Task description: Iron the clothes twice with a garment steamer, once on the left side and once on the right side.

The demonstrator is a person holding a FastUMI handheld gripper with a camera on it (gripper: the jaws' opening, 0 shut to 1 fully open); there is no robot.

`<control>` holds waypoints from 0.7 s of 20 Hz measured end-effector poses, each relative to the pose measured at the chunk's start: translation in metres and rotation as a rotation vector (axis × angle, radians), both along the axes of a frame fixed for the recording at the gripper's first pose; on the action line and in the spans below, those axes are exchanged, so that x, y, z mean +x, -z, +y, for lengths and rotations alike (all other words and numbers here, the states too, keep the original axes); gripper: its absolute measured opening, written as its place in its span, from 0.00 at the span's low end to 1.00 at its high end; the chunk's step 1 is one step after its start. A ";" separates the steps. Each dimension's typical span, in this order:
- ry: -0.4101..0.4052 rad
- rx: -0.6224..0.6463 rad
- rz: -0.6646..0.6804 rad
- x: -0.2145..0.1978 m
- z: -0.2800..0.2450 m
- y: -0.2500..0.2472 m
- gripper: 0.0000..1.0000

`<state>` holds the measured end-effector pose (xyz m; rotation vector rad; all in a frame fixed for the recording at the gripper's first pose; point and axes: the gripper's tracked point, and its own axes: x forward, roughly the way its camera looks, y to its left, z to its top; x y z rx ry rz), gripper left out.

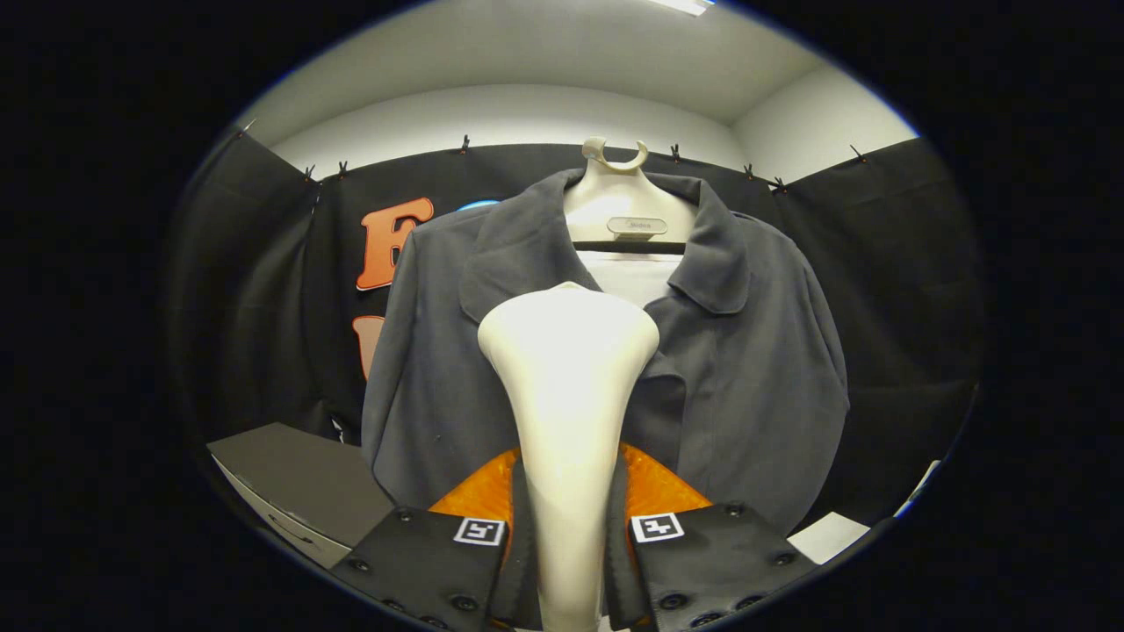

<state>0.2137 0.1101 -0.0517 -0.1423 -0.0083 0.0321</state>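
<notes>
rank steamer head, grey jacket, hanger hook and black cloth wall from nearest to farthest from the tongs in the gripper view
1. steamer head: its handle is clamped between the tongs, rising just ahead.
2. grey jacket: hanging beyond the head.
3. hanger hook: above the jacket collar, about as far as the jacket; hard to separate.
4. black cloth wall: behind everything.

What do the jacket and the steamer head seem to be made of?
Jacket: probably woven cloth, matte grey, soft folds at the collar. Steamer head: likely smooth plastic, cream, with a soft sheen. The hand-held gripper is shut on its handle.
</notes>
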 end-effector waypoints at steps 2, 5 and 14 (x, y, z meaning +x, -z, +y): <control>0.003 -0.007 0.010 -0.001 -0.002 0.011 0.39; 0.003 -0.003 0.051 -0.001 -0.003 0.039 0.39; 0.019 0.010 0.118 -0.011 -0.007 0.088 0.39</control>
